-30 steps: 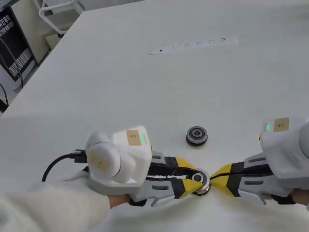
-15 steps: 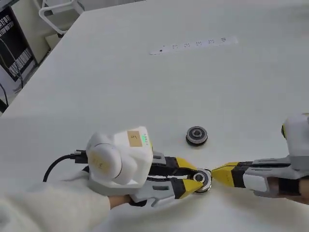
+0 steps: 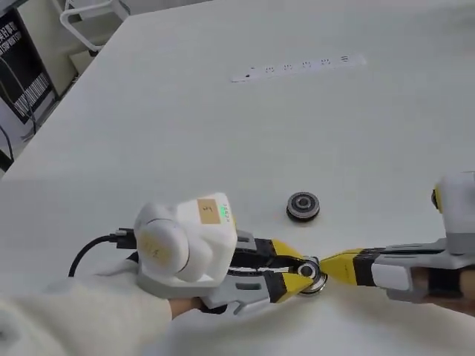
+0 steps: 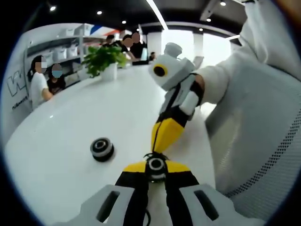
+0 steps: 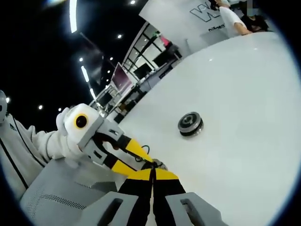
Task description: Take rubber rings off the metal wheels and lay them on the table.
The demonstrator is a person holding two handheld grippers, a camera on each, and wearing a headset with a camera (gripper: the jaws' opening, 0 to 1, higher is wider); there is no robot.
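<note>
Cream sleeve (image 3: 67, 322), white yellow-tipped tongs (image 3: 303, 271)

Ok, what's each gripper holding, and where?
Left gripper clamps the metal wheel across its sides; right gripper pinches its rim, apparently the rubber ring.

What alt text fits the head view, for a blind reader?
Two yellow-tipped grippers meet over a white table: the left gripper clamps a small metal wheel, the right gripper, shut, touches its edge. A black-ringed wheel lies beyond.

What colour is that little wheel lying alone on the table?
Black wheel with a silvery metal centre; clearest in the head view.
</note>
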